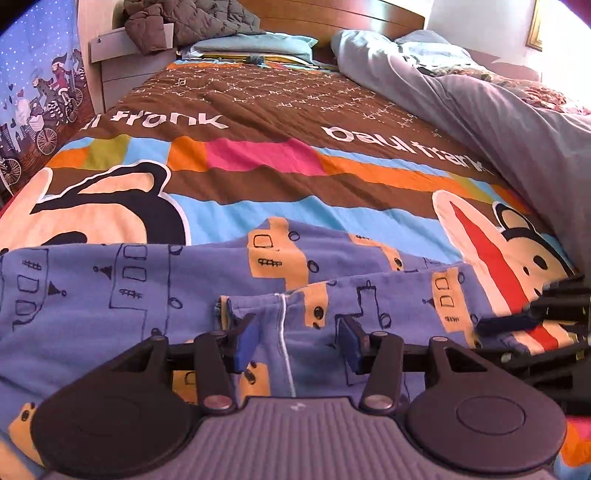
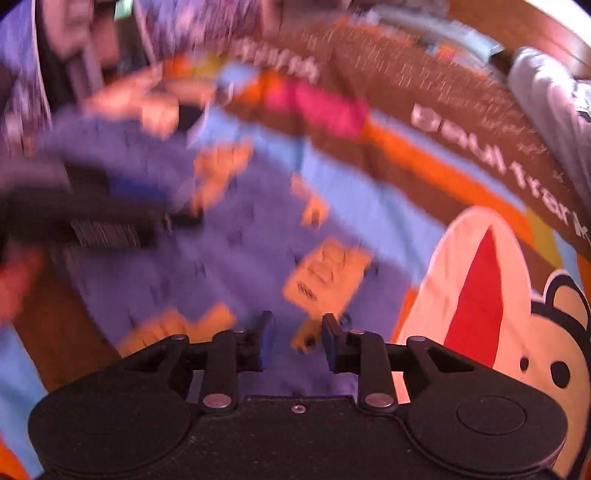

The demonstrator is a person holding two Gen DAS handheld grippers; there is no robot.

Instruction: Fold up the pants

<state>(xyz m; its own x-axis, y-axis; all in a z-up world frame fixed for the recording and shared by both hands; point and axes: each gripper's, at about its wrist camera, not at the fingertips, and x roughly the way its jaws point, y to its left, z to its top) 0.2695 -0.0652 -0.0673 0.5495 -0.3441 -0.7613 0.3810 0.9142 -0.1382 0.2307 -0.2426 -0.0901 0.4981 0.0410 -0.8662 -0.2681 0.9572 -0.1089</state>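
Left wrist view low and close over the pants, facing up the bed toward the headboard, right wrist view tilted and blurred, angled down close over the same pants and monkey-print cover, both sharing these.

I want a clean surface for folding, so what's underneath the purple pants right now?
The purple pants lie on the colourful bedspread, covering its near end and part of a cartoon monkey print. Whatever is beneath the pants' folded layers is hidden.
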